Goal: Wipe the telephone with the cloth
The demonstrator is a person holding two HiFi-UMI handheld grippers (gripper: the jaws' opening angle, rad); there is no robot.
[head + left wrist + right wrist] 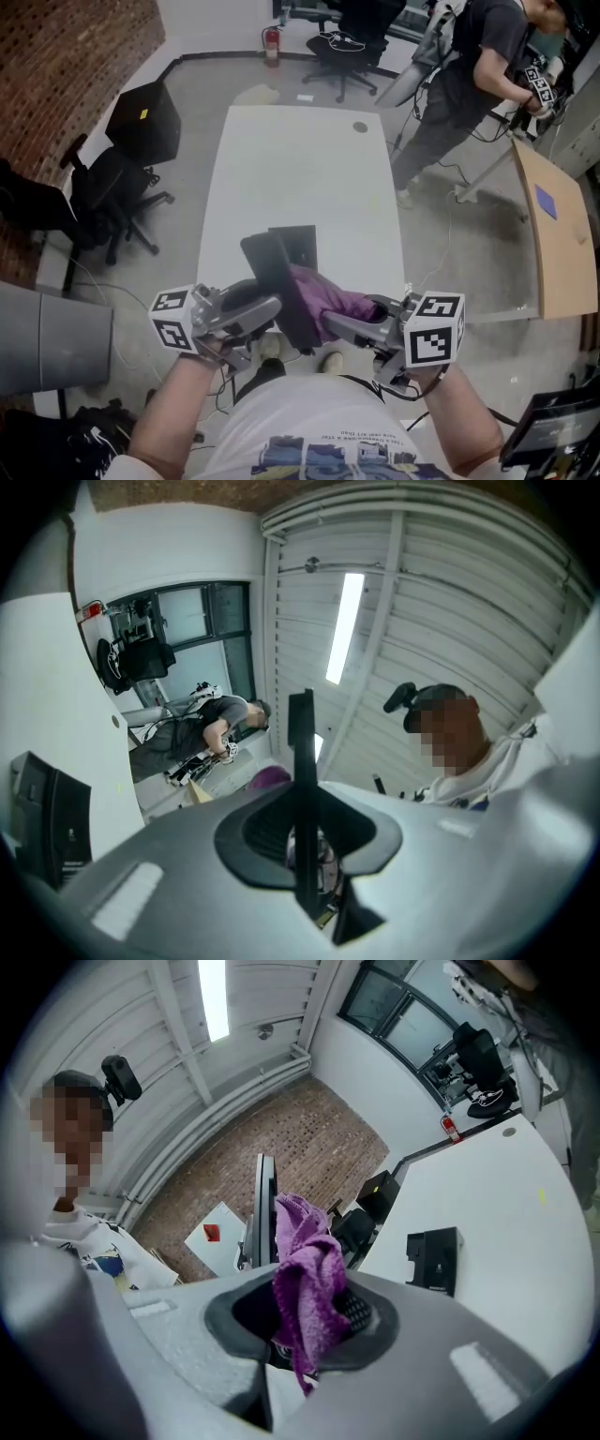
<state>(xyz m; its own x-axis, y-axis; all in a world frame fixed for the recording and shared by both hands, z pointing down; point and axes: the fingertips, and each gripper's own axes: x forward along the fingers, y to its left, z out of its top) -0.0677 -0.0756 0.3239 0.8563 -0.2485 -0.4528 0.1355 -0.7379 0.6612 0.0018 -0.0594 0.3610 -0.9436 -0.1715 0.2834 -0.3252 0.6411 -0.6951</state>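
Telephone (279, 286) place: held in the air over the near edge of the white table (300, 159), at 6 o'clock in the head view, between the two grippers.
Surface: the table is long and plain and runs toward 12 o'clock. A black box-shaped unit (302, 242) stands on it just behind the telephone, and a small round dark spot (361, 127) is seen near the far end.
Room: grey floor; brick wall (66, 66) at 10 o'clock; black office chair (117, 192) at 9 o'clock; fire extinguisher (272, 44) at 12 o'clock; second person (469, 84) at 1 o'clock; wooden table (562, 234) at 3 o'clock.
Telephone look: a thin, flat, black slab, tilted, seen edge-on in both gripper views.
Left gripper (274, 309): jaws are closed tight on the telephone's lower part.
Right gripper (336, 325): jaws are clamped on the purple cloth (328, 295), which is bunched against the telephone's right face.
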